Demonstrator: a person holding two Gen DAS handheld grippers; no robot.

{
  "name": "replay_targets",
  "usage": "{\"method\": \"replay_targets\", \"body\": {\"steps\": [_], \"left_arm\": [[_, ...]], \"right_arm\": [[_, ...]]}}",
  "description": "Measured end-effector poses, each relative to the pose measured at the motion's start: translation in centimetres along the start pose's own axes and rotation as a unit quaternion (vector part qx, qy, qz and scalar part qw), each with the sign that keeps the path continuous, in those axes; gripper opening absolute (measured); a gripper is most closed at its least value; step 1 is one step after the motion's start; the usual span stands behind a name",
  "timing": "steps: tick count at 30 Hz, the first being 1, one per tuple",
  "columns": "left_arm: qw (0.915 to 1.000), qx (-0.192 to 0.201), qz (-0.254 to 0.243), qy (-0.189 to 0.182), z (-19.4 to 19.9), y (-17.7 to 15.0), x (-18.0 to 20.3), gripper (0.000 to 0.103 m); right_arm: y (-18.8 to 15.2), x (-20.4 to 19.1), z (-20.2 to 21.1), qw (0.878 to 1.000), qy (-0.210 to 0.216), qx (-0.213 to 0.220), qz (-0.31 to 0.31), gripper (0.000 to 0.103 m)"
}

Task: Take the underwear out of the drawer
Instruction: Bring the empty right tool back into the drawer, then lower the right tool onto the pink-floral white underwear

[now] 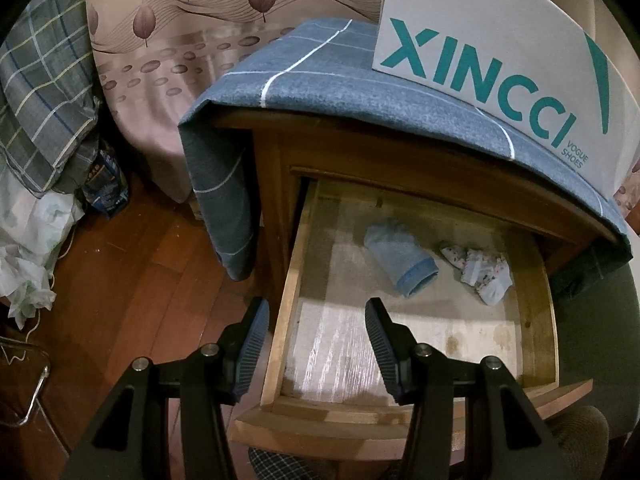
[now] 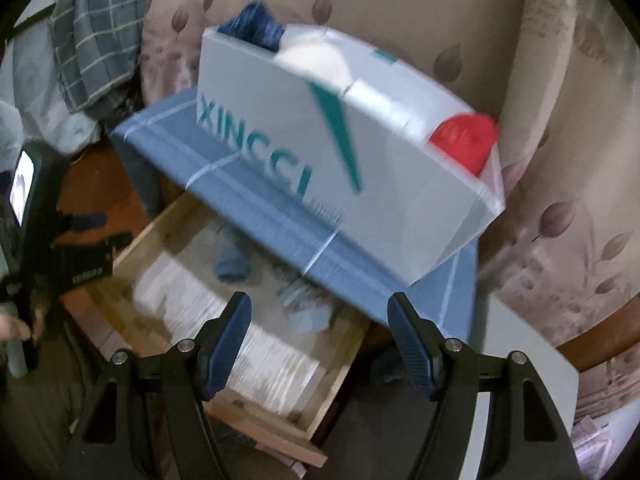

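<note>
The wooden drawer (image 1: pixel 294 280) of a small cabinet stands pulled out. On its pale lining lie a rolled light-blue garment (image 1: pixel 402 261) and a small floral white garment (image 1: pixel 482 270) to its right. My left gripper (image 1: pixel 316 312) hovers open over the drawer's near left corner, with nothing between its fingers. In the blurred right wrist view the drawer (image 2: pixel 344 356) shows from the other side, with the blue garment (image 2: pixel 233 266) half under the cabinet top. My right gripper (image 2: pixel 320 310) is open and empty above the drawer's right part. The left gripper's body (image 2: pixel 80 256) appears at the left edge, held by a hand.
A blue checked cloth (image 1: pixel 320 80) covers the cabinet top, and a white shoe box (image 1: pixel 500 60) stands on it with a red item (image 2: pixel 464 142) and blue fabric inside. Behind hangs a leaf-patterned curtain (image 1: pixel 180 40). Plaid bedding (image 1: pixel 44 92) and bags lie on the wooden floor at left.
</note>
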State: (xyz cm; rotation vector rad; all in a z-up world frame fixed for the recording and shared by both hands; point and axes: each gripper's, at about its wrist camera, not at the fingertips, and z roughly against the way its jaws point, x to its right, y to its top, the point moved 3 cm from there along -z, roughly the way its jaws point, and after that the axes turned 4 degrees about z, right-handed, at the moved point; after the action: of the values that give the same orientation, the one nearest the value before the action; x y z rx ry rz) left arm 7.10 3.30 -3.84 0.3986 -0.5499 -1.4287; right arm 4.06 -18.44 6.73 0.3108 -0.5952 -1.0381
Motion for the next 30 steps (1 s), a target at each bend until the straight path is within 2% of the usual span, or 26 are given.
{"method": "replay_targets", "body": {"steps": [10, 15, 19, 24, 30], "left_arm": [[0.9997, -0.001, 0.019, -0.014, 0.2, 0.2, -0.7, 0.051], [0.9995, -0.002, 0.025, -0.019, 0.2, 0.3, -0.8, 0.051], [0.9993, -0.002, 0.028, -0.023, 0.2, 0.3, -0.9, 0.051], [0.9990, -0.004, 0.035, -0.027, 0.2, 0.4, -1.0, 0.051], [0.9989, -0.006, 0.036, -0.030, 0.1, 0.4, -1.1, 0.051]], "right_arm": [[-2.1, -2.8, -5.9, 0.998, -0.001, -0.054, 0.043, 0.067], [-3.1, -4.1, -9.1, 0.992, -0.028, -0.077, 0.100, 0.066], [-3.6, -4.9, -11.6, 0.988, -0.027, -0.097, 0.119, 0.059], [-4.0, -5.8, -15.0, 0.977, -0.059, -0.122, 0.166, 0.057], [-4.3, -7.3, -18.9, 0.957, -0.098, -0.142, 0.233, 0.057]]}}
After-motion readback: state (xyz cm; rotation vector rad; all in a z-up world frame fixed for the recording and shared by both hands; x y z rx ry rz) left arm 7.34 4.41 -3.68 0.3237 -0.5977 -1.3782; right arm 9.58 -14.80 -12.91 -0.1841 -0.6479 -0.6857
